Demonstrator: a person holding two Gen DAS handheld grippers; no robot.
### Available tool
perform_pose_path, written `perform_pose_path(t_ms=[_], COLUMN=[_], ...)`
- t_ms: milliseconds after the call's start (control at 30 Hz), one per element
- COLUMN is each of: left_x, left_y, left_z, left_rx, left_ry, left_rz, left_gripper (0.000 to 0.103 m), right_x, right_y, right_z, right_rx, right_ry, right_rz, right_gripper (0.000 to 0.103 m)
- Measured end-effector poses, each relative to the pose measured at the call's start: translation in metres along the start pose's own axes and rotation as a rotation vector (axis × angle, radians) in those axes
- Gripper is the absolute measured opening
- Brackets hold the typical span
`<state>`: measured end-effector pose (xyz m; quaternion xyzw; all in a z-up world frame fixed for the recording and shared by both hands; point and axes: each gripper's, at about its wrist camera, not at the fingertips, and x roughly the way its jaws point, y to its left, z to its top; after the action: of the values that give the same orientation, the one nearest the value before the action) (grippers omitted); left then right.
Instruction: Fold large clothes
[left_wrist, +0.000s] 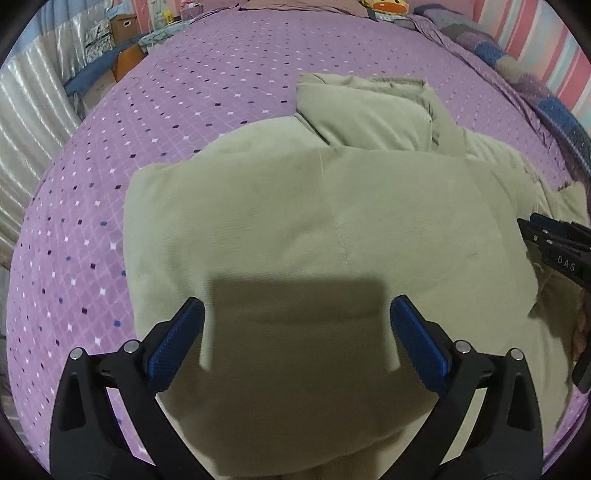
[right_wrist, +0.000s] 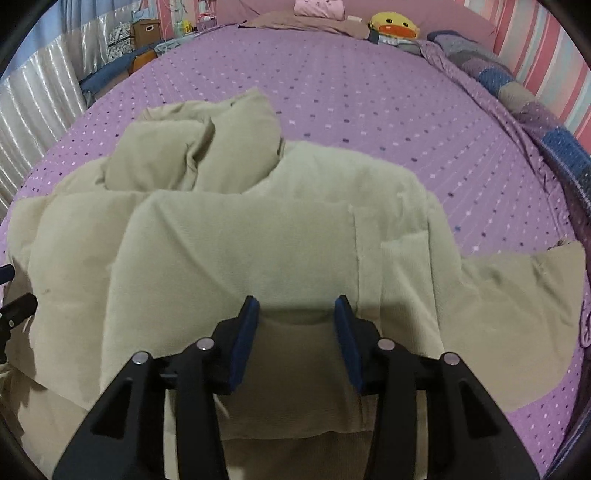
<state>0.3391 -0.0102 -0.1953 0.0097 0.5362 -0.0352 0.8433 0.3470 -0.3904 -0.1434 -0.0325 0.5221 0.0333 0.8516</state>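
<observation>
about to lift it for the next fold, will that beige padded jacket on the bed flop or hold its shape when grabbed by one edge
The beige jacket will probably flop: it lies in soft rounded folds and its bunched sleeve slumps over itself. Its puffy look suggests it is light for its bulk. It seems likelier to drag on the purple bedspread than slide.

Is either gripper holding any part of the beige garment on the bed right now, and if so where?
Nothing is held. The left gripper and right gripper both hang open above the bulky beige padded garment, pads clear of the fabric.
</observation>
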Motion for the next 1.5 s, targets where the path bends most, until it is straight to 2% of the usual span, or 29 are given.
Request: perform_pose_path(t_ms=[200, 267, 333, 467, 733, 867, 1100, 1133, 1200, 1233, 1300, 1333, 1367, 1433, 1500], left_x=[-0.011, -0.019, -0.030, -0.051, -0.061, -0.057, -0.051, -0.052, -0.051, -0.052, -0.054, -0.057, -0.059, -0.065, -0.070], left_y=[0.005, 0.007, 0.008, 0.005, -0.003, -0.004, -0.006, -0.007, -0.010, -0.011, -0.013, -0.013, -0.014, -0.015, -0.014], left_z=[0.001, 0.002, 0.003, 0.006, 0.013, 0.019, 0.014, 0.012, 0.008, 0.007, 0.006, 0.006, 0.005, 0.005, 0.007], left_rx=[-0.025, -0.034, -0.041, -0.037, -0.021, -0.012, 0.013, 0.019, 0.032, 0.037, 0.039, 0.041, 0.041, 0.039, 0.037], left_ry=[-0.006, -0.024, -0.042, -0.078, -0.088, -0.077, -0.047, -0.043, -0.040, -0.040, -0.036, -0.035, -0.037, -0.057, -0.072], left_rz=[-0.015, -0.022, -0.037, -0.047, -0.012, 0.002, 0.044, 0.046, 0.052, 0.057, 0.061, 0.056, 0.055, 0.074, 0.084], left_gripper=[0.100, 0.100, 0.100, 0.100, 0.100, 0.100, 0.100, 0.100, 0.100, 0.100, 0.100, 0.100, 0.100, 0.100, 0.100], right_x=[-0.012, -0.021, -0.041, -0.079, -0.081, -0.076, -0.044, -0.038, -0.021, -0.011, 0.003, 0.007, 0.002, -0.017, -0.049], right_y=[-0.003, -0.009, -0.019, -0.061, -0.218, -0.285, -0.375, -0.384, -0.399, -0.403, -0.405, -0.405, -0.402, -0.395, -0.384], right_z=[0.000, -0.001, -0.007, -0.018, -0.048, -0.057, -0.074, -0.078, -0.085, -0.088, -0.094, -0.096, -0.095, -0.088, -0.076], right_rx=[0.010, 0.025, 0.043, 0.100, 0.405, 0.493, 0.637, 0.664, 0.738, 0.769, 0.828, 0.861, 0.866, 0.816, 0.740], right_ry=[-0.011, -0.038, -0.082, -0.175, -0.143, -0.131, -0.083, -0.080, -0.080, -0.070, -0.067, -0.081, -0.117, -0.192, -0.262], right_rz=[0.014, 0.064, 0.117, 0.023, -0.139, -0.207, -0.214, -0.186, -0.070, -0.025, 0.068, 0.127, 0.117, 0.070, -0.010], right_gripper=[0.051, 0.068, 0.078, 0.090, 0.090, 0.090, 0.090, 0.090, 0.089, 0.087, 0.059, 0.038, 0.022, 0.012, 0.010])
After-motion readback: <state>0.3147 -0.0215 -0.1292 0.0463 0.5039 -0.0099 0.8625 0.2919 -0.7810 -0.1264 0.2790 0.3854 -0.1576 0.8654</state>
